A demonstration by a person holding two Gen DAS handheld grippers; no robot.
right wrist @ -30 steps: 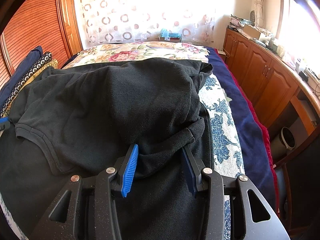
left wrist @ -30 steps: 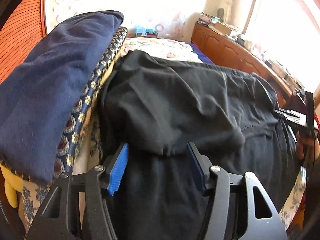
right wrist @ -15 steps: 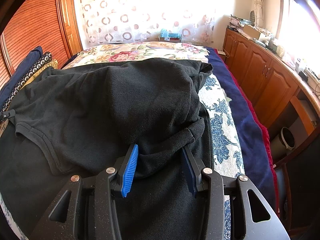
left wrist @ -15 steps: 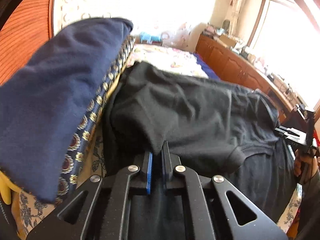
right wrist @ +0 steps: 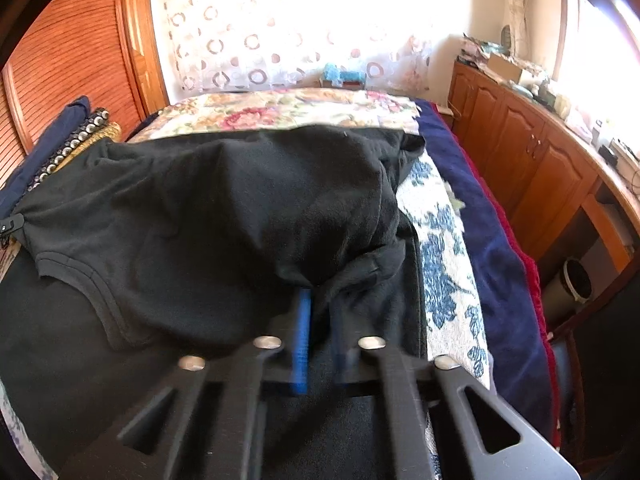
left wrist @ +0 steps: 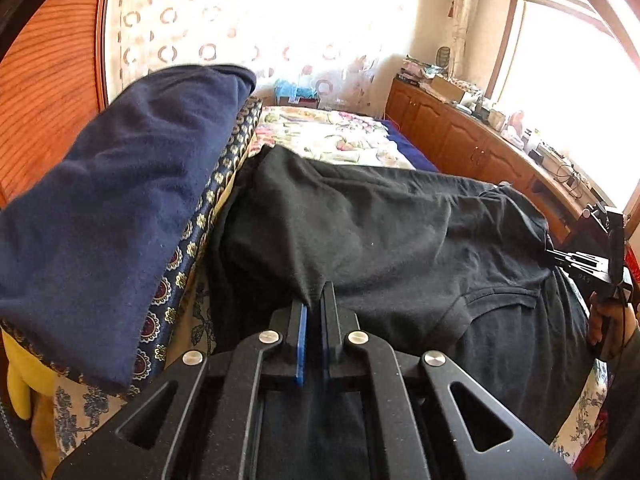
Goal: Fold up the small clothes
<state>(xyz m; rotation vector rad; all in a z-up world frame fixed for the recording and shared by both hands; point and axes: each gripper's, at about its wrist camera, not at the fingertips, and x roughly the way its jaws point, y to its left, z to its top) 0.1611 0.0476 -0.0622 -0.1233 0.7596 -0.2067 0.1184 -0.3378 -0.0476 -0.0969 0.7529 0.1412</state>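
Jaws of both grippers pinch the creased, doubled-over black garment (left wrist: 392, 232).

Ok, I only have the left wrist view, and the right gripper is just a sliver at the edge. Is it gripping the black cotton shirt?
Observer: Yes. The right wrist view is blurred, but the right gripper has its jaws pinched on a bunched fold of the black cotton shirt.
Operator: What lies just right of that fold?
Observer: A strip of white cloth with blue flowers, between the shirt and a navy blanket.
Operator: Anything on the floor that side?
Observer: A round white bin beside the wooden cabinet.
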